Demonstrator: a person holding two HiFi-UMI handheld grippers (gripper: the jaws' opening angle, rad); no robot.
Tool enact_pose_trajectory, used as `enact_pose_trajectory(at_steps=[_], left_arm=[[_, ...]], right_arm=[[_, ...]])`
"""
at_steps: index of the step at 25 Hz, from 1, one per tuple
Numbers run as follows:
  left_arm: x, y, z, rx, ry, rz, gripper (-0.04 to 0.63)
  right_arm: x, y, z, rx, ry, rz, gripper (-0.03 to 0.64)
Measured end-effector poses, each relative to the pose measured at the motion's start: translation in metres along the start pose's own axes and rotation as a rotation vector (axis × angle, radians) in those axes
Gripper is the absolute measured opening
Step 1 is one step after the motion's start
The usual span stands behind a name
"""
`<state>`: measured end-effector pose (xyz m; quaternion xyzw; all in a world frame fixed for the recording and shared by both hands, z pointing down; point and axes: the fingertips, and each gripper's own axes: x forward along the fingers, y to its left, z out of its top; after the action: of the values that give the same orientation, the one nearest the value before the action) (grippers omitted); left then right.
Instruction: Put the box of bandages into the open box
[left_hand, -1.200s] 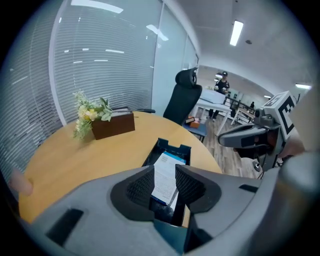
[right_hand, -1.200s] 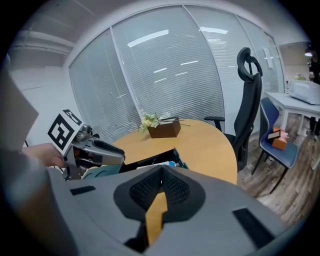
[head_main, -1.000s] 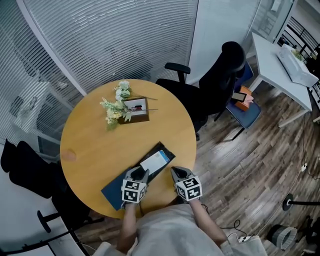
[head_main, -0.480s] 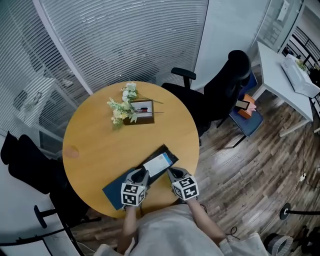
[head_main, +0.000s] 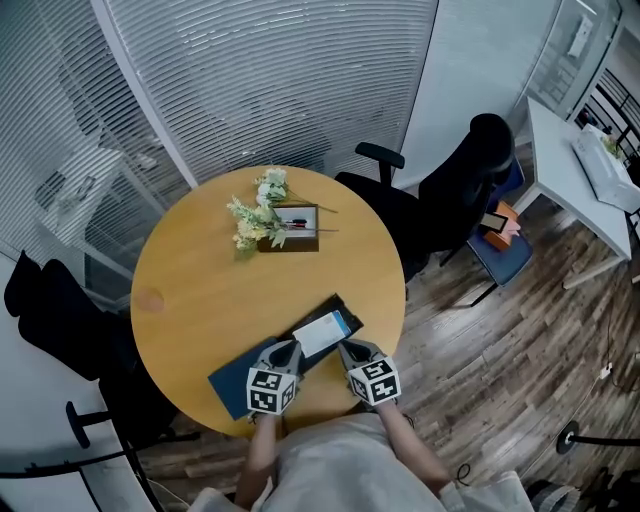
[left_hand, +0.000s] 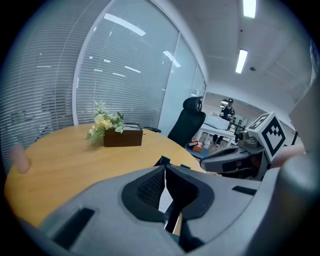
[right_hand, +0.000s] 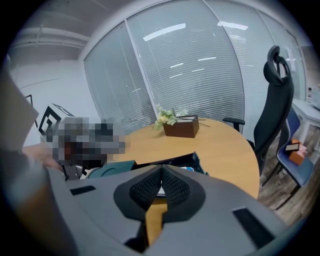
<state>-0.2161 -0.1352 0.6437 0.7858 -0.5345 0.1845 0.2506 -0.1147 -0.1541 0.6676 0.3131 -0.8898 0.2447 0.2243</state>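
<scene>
Bandage box (head_main: 322, 333), white with a blue end, is lying flat inside the open box (head_main: 335, 299), a dark tray that is sitting near the table (head_main: 200, 290) edge closest to the person. Its dark blue lid (head_main: 228, 380) is lying open on the wood to the left of the tray.

Just at the near side of the tray, the left gripper (head_main: 290, 347) is hovering with its jaws closing. In the left gripper view they are meeting at the tips with nothing gripped between them, and only a sliver of the white bandage box is showing through the gap lower down. The right gripper (head_main: 348, 347) is hanging beside it at the tray's right near corner, its jaws pressed together and holding nothing.

Farther across the round table, a bunch of pale flowers (head_main: 255, 215) is leaning against a small brown holder (head_main: 298, 228). A black office chair (head_main: 440, 200) is standing beyond the far right edge.
</scene>
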Motion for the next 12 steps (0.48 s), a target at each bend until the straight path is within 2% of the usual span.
enact_pose_trajectory(at_steps=[12], left_arm=[[0.0004,-0.0066,0.0014,-0.025,-0.013,-0.031,0.011]], right_arm=[[-0.0026,0.0014,-0.0041,-0.005,-0.002,0.011,-0.003]])
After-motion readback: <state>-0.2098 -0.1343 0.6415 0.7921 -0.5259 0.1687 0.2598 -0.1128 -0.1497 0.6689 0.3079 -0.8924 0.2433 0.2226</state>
